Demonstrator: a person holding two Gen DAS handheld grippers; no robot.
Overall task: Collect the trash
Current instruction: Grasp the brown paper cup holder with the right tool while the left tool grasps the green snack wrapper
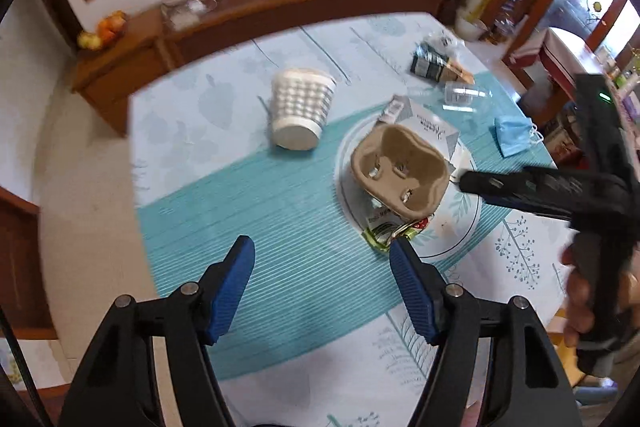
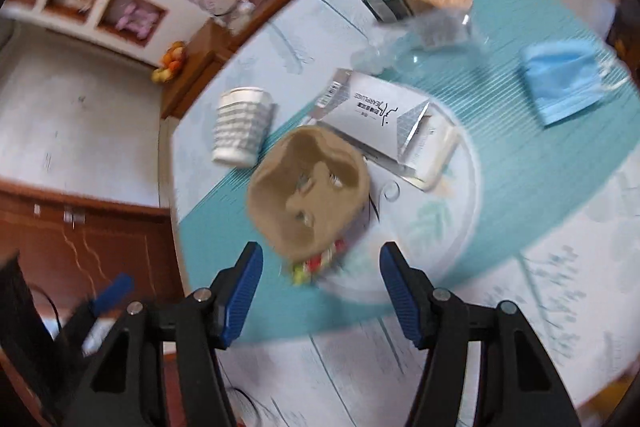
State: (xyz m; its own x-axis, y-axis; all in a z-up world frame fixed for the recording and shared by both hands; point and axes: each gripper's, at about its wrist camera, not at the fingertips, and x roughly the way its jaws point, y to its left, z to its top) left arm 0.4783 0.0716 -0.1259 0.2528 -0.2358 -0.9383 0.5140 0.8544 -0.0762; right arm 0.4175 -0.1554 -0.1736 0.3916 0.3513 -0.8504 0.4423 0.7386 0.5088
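A brown pulp cup carrier (image 1: 400, 169) is lying tilted on a white plate (image 1: 456, 227), atop wrappers. Both the left gripper (image 1: 322, 261) and right gripper (image 2: 320, 267) are hovering with jaws apart, gripping nothing.

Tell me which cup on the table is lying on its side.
The clear plastic cup, on its side by the blue face mask. The white textured cup stands upside down, wide rim on the tablecloth.

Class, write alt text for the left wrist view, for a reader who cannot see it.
The left gripper, jaws open and empty, hovers over a table strewn with trash: a brown cardboard cup carrier on a plate, a white basket, a blue face mask. The right gripper reaches in from the right.
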